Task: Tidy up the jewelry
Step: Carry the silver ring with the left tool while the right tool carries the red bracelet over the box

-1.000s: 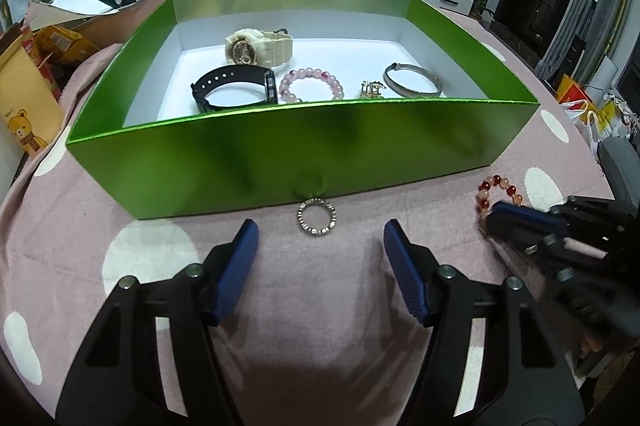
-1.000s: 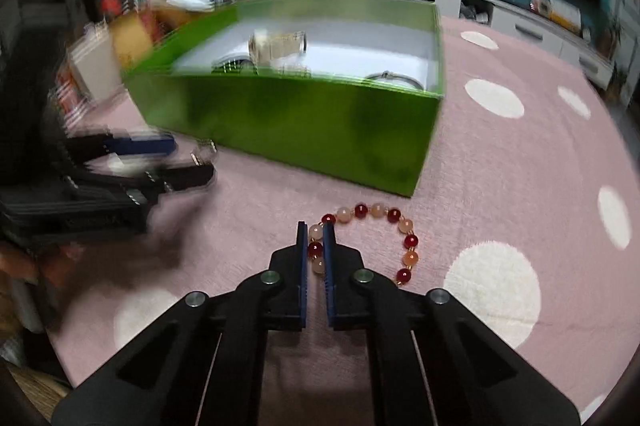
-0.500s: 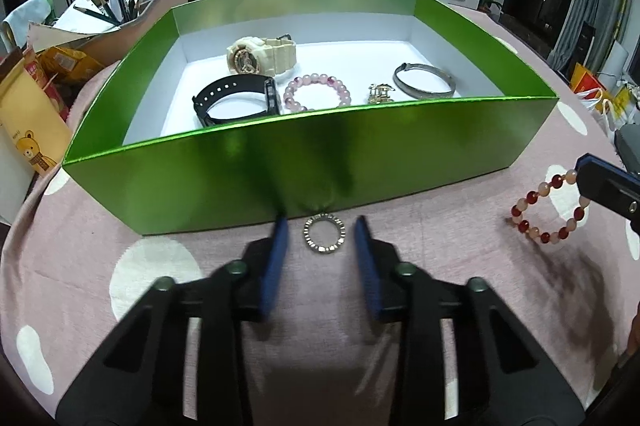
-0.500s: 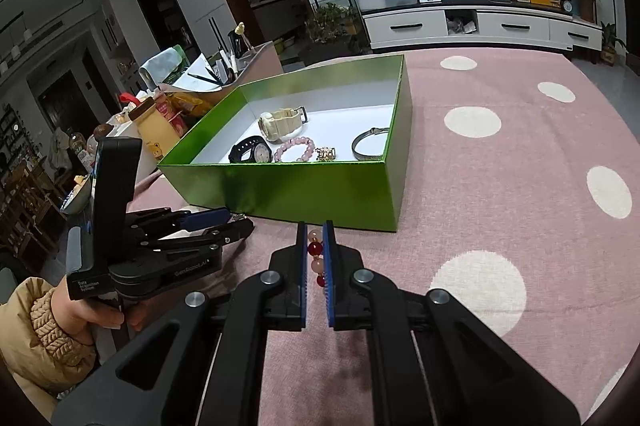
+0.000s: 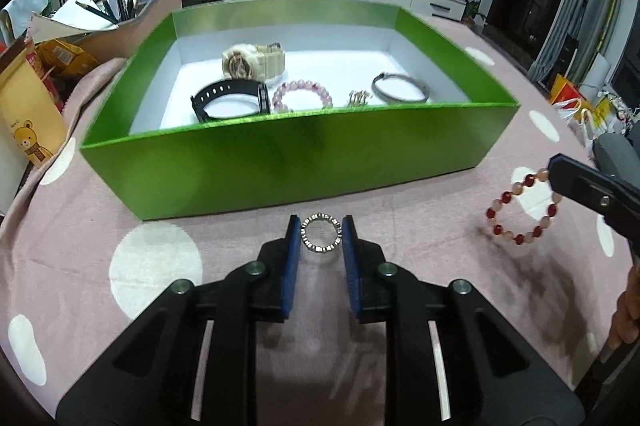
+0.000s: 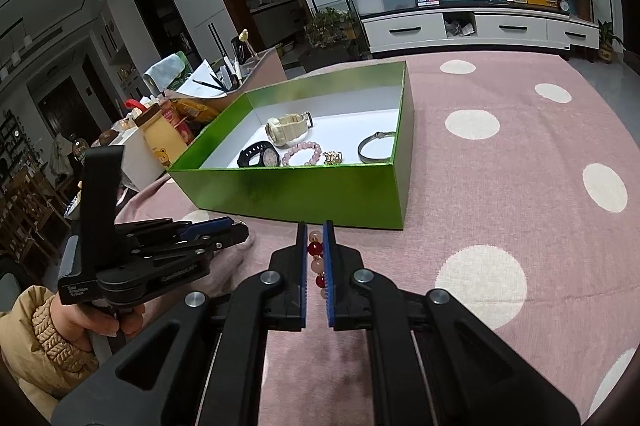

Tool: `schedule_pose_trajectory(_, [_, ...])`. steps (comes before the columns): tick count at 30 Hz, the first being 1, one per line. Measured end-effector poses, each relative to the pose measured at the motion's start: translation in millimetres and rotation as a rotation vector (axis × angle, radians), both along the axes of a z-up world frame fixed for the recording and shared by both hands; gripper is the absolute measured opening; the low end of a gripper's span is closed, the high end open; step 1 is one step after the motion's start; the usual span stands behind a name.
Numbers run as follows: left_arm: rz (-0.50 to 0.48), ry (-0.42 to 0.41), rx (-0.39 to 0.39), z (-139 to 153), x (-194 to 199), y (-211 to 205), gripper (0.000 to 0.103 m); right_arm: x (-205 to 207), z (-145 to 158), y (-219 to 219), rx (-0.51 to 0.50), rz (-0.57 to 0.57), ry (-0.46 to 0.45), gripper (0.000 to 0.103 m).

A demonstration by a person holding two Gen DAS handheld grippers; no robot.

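Observation:
A small studded silver ring [image 5: 319,249] lies on the pink cloth just in front of the green box [image 5: 280,162]. My left gripper [image 5: 321,231] is shut on it, its blue pads pressing on both sides. My right gripper [image 6: 316,238] is shut on a red and peach bead bracelet [image 6: 315,248]. In the left wrist view that bracelet [image 5: 519,238] hangs in the air at the right, above its shadow. The box holds a cream watch [image 5: 252,60], a black watch [image 5: 228,98], a pink bead bracelet [image 5: 302,94], a small gold piece [image 5: 358,98] and a silver bangle [image 5: 400,88].
A pink tablecloth with white dots [image 6: 520,186] covers the table. Left of the box stand a yellow bear carton [image 5: 28,122], snack bags and a holder with pens [image 5: 112,6]. A hand in a tan knitted sleeve [image 6: 36,330] holds the left gripper.
The left jaws went from wide open to closed onto the ring. The right gripper lifted the bead bracelet off the cloth, so it now hangs free.

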State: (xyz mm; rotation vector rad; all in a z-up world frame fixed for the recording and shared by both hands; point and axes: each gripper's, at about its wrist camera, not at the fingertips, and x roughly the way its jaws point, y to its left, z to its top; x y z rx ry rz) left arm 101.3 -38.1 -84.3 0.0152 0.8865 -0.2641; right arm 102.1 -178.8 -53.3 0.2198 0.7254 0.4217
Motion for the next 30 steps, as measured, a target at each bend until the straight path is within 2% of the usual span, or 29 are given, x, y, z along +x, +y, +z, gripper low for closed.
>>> schedule_pose_trajectory(16, [-0.004,-0.112,-0.069,64.3,-26.0,15.1,0.020,-7.0,41.6,7.2,0.051,-0.002,-0.105,0.007])
schedule_pose_trajectory(30, [-0.029,-0.176,-0.078,99.2,-19.8,10.5,0.020,4.4,72.4,10.8,0.060,-0.005,-0.183,0.007])
